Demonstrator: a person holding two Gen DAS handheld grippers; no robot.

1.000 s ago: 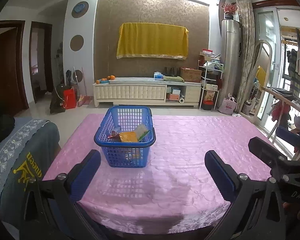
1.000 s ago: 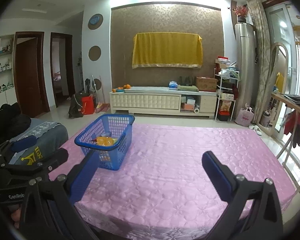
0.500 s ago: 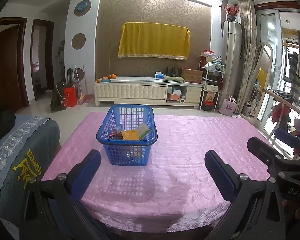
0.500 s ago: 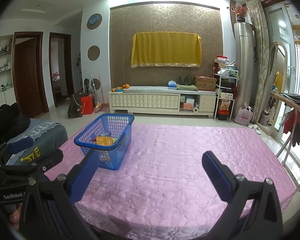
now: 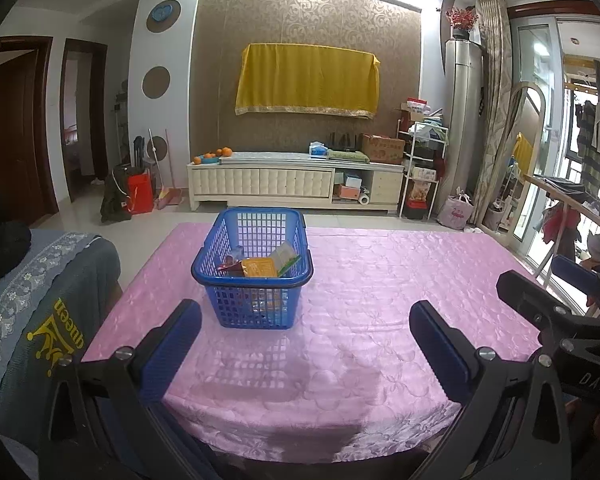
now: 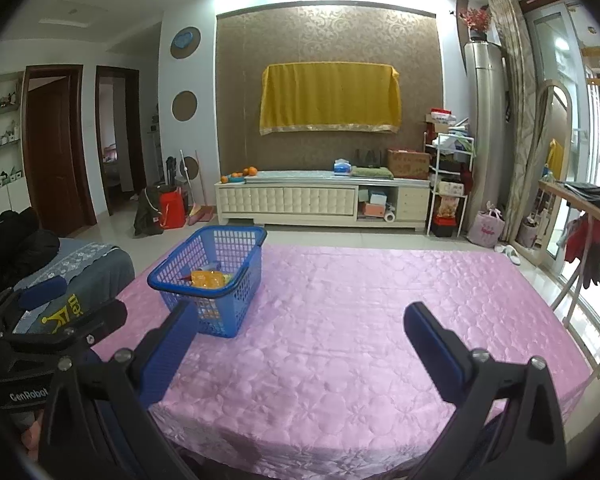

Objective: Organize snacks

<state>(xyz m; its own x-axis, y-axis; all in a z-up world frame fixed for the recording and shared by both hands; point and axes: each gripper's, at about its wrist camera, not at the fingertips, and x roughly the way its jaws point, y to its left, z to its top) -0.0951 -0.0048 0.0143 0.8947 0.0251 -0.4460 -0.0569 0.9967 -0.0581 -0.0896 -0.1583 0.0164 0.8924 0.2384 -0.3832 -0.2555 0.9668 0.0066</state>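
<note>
Hovering wide open with nothing held, left gripper (image 5: 305,332) and right gripper (image 6: 296,334) fingers, blue basket (image 5: 253,268) just past them on the desk's (image 5: 380,280) pink cloth, far left, snack packets (image 5: 260,267) inside

- Right gripper (image 6: 304,332): jaws spread wide, nothing between the blue pads (image 6: 432,344); it hovers over the near edge of the table.
- Table (image 6: 380,320): covered in a pink quilted cloth.
- Blue basket (image 6: 210,280): stands upright on the far left part of the table, just beyond the left finger tip.
- Snack packets (image 6: 206,279): lie inside the basket, an orange one uppermost.
- Left gripper (image 6: 52,312): visible at the near left edge, beside the table; its jaw state is unclear.
</note>
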